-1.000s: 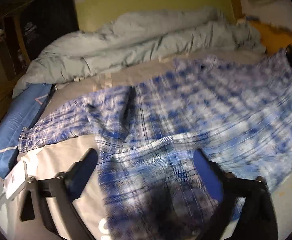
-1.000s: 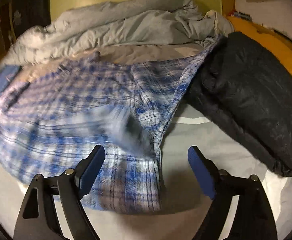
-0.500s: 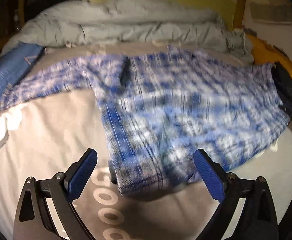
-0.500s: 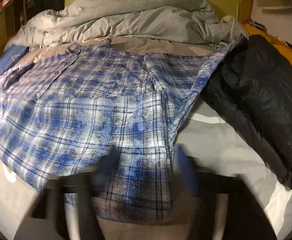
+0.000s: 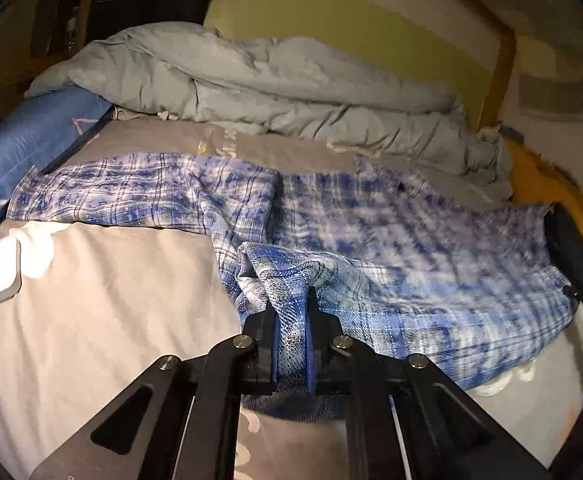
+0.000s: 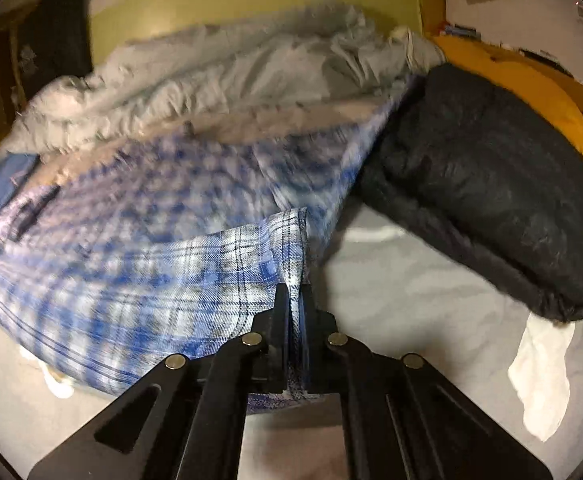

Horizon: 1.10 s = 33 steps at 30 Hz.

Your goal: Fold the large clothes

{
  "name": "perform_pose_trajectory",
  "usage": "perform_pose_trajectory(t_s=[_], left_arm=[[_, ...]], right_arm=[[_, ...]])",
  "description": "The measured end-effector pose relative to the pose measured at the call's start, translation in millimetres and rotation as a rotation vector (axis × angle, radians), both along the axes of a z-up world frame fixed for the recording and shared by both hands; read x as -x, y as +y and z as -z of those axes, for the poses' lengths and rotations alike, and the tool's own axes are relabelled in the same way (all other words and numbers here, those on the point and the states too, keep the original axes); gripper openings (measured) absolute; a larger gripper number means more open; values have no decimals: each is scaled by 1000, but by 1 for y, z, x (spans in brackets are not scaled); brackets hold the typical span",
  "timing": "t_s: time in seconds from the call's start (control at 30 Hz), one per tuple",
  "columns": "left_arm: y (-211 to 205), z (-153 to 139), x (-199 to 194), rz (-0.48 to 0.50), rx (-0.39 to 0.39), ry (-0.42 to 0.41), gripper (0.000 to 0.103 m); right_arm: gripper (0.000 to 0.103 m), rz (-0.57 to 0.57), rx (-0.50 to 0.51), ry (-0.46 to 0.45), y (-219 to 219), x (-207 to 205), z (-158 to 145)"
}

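A large blue and white plaid shirt (image 5: 391,240) lies spread across the grey bed sheet (image 5: 111,280), one sleeve stretched out to the left. My left gripper (image 5: 291,312) is shut on a bunched fold of the shirt's near hem. In the right wrist view the same shirt (image 6: 151,248) fills the left half, blurred by motion. My right gripper (image 6: 295,308) is shut on the shirt's near right corner edge, lifting it slightly off the sheet (image 6: 411,300).
A rumpled grey duvet (image 5: 271,84) lies along the back of the bed. A black puffy jacket (image 6: 483,184) sits at the right on a yellow cover (image 6: 531,88). A blue mat (image 5: 19,152) runs along the left edge. A white cloth (image 6: 543,376) lies at the near right.
Both grippers were open above the shirt's near hem; both have now dropped to it and shut on the fabric, which is bunched and lifted at each grip.
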<state>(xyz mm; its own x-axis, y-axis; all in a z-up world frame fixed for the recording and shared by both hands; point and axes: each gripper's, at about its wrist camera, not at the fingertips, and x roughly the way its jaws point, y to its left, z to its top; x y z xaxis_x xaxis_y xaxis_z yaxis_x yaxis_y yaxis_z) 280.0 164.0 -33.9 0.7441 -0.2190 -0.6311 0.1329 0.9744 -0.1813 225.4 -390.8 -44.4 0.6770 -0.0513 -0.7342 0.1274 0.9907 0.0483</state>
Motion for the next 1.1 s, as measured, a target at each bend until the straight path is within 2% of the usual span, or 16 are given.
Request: perform_pose_trajectory(t_s=[0.1,0.13,0.27,0.37,0.4,0.47,0.53,0.6,0.73,0.8,0.83,0.87,0.9,0.97,1.0,1.1], left_arm=[[-3,25,-8,-2,-61,63,20],[-1,34,-8,-12,-63,90,27],[20,43,4,-34,45,140,54],[34,43,17,-30,148,167,58],[35,44,19,-29,164,177,58],[35,49,24,-35,180,202,58],[32,53,25,-35,182,220,58],[27,54,24,-31,168,219,58],[17,58,18,-23,170,205,69],[13,60,15,-37,154,192,69],[13,60,14,-44,148,184,57],[12,60,13,-56,139,176,27],[13,61,12,-45,159,179,17],[15,58,17,-53,175,163,13],[14,55,20,-60,162,155,12],[12,37,41,-108,117,117,12]], right_arm=[[4,1,-1,79,-4,-10,21],[4,-3,2,94,-5,-11,26],[7,2,21,73,-8,-8,24],[21,22,50,44,-9,-3,19],[32,32,56,37,-10,-2,18],[45,50,55,18,-12,2,14],[68,61,23,9,-15,7,13],[82,76,-35,10,-20,13,15],[83,68,-154,56,-26,18,28],[84,56,-199,75,-25,16,35],[85,48,-211,78,-24,13,37],[85,42,-211,77,-21,10,39],[80,31,-198,73,-17,5,40],[45,-10,-152,71,-5,-3,40],[15,-31,-109,67,3,-5,39],[11,-62,-26,26,13,1,29]])
